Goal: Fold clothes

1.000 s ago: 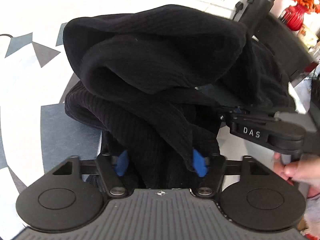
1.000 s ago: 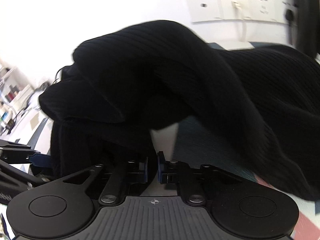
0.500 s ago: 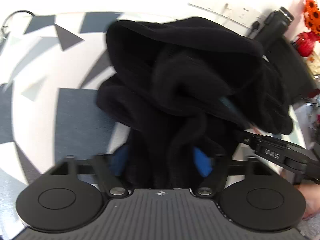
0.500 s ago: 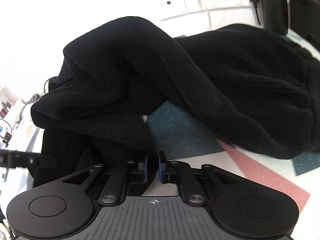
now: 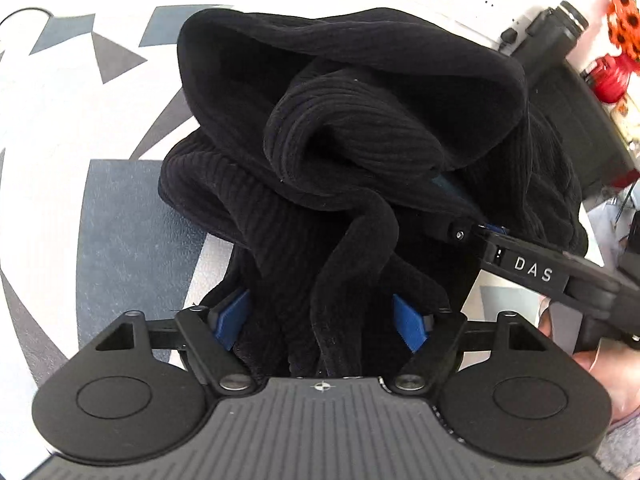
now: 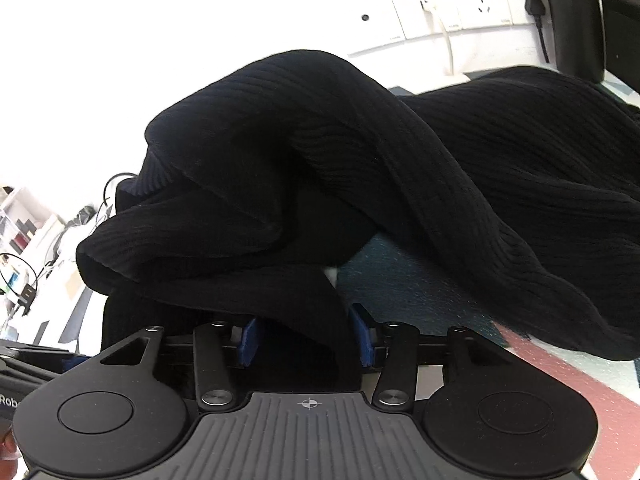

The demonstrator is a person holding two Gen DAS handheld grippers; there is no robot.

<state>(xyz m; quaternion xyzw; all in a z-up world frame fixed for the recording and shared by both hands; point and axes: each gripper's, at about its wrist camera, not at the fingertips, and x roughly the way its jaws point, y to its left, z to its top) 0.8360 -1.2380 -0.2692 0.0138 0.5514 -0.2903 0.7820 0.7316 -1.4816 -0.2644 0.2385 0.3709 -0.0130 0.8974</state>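
My left claw has just been opening, loose knit between its pads; the black sweater is filling mid-frame, soft, limp, bulky; my right claw has just been opening over a fold; I'm judging hem edges the best hold.

Black ribbed sweater, grey-and-white geometric tablecloth, red vase, orange flowers

A red vase of orange flowers stands far right — white wall sockets behind the patterned tabletop.
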